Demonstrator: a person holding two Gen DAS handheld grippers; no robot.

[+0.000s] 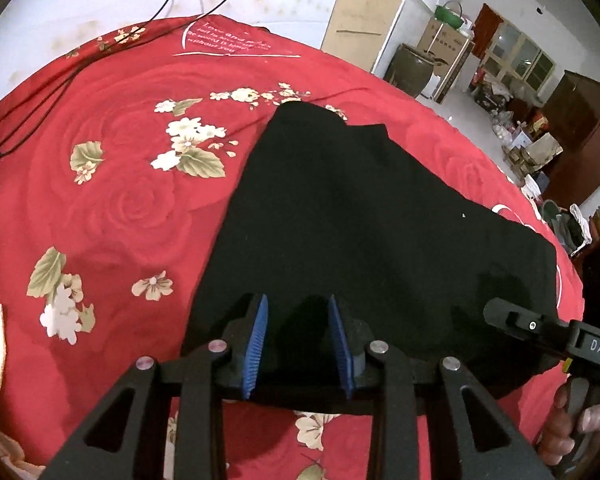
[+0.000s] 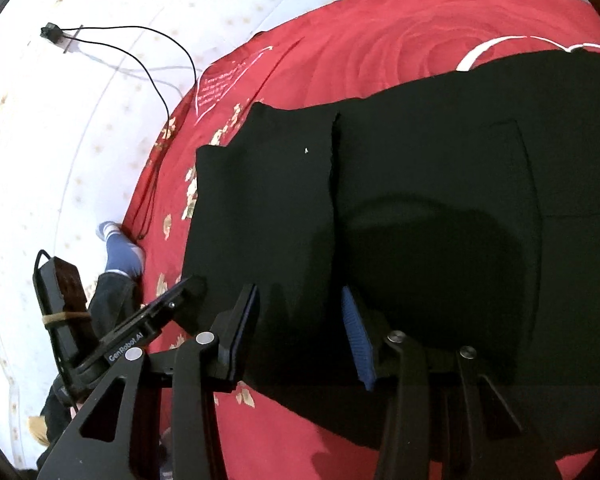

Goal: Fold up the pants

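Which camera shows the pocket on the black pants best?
The right wrist view. There the pocket shows as a stitched outline on the black pants. In the left wrist view the pants look plain black, and I cannot make out a pocket.

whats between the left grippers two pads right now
Only black pants fabric shows in the gap of the open left gripper, seen in the left wrist view.
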